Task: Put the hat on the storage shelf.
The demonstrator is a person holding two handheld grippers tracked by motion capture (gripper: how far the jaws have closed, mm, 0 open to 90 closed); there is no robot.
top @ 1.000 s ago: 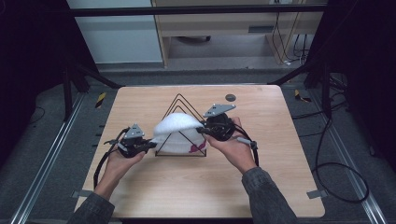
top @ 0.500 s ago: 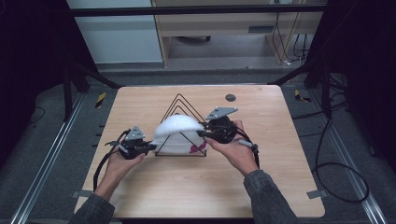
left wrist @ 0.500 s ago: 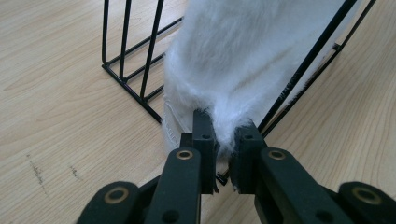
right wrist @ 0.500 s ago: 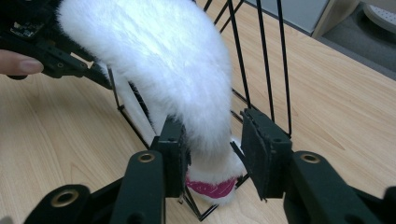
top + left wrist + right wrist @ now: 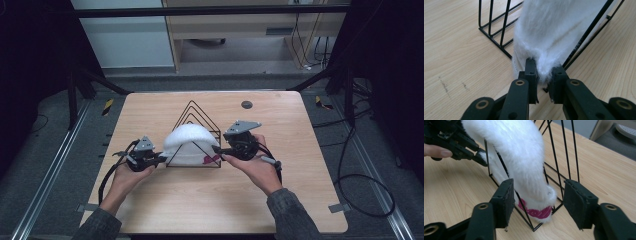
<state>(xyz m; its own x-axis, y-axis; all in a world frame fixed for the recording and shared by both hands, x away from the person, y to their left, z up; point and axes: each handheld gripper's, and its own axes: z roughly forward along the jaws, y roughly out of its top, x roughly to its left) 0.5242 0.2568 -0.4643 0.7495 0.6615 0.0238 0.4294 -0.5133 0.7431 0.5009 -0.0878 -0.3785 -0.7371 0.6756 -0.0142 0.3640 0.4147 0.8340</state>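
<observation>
High view, near to far: two sleeved forearms come in from the bottom edge, each hand carrying a gripper over the desk (image 5: 165, 210). The left gripper (image 5: 161, 159) has its jaws closed narrowly on the left end of a white fluffy cloth (image 5: 186, 140); the left gripper view shows fur pinched between the pads. The right gripper (image 5: 218, 151) sits at the cloth's right end. Its jaws have just been opening and now stand wide, with the cloth's end and its pink patch (image 5: 537, 212) between them but untouched. The cloth is draped over a black wire rack (image 5: 196, 116) at the desk's middle, whose thin triangular wires cross in front of the cloth and stand between it and the right jaws. Beyond the rack lies a small dark disc (image 5: 246, 104) near the far edge.
</observation>
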